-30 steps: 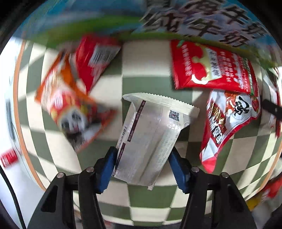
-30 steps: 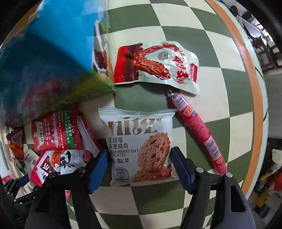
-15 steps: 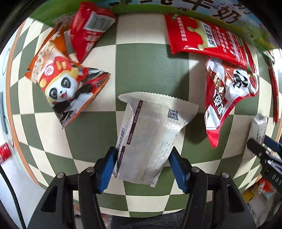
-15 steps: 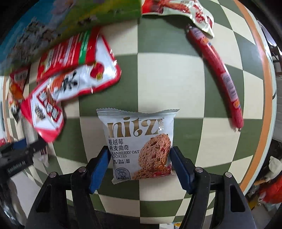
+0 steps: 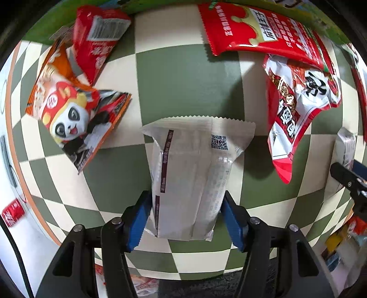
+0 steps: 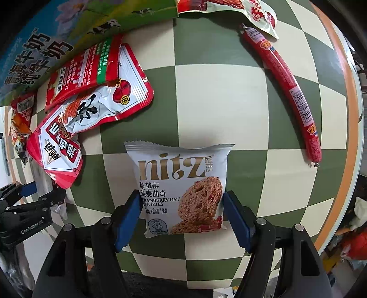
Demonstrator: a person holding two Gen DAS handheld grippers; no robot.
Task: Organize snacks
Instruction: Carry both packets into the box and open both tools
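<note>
Two pickups on the go at once! The left gripper (image 5: 185,201) is about half open and clamped on a white packet (image 5: 192,178), blue pads pressing both long sides. It hangs back-side up, seam and printed code showing, well clear of the milk box (image 5: 160,5) and near the bench (image 5: 183,75) edge farthest from it.

The right gripper (image 6: 182,199) stands wider, pads against the sides of a cookie packet (image 6: 181,188), and its jaws are just easing open with the packet between them. That one is also on the far side from the milk box (image 6: 68,29).

My read: this is the sorting step, with two pillow-shaped matte packs, likely the same kind (one is seen only from behind), being brought together. Next comes a gentle set-down side by side on bare checkered cloth, flat and square.

Everything else hugs the milk box: a crinkly glossy red pouch (image 6: 96,68), a shiny panda bag (image 5: 71,114) and a long slick sausage stick (image 6: 286,91) off its corner. The soft film will buckle if it is squeezed hard.
</note>
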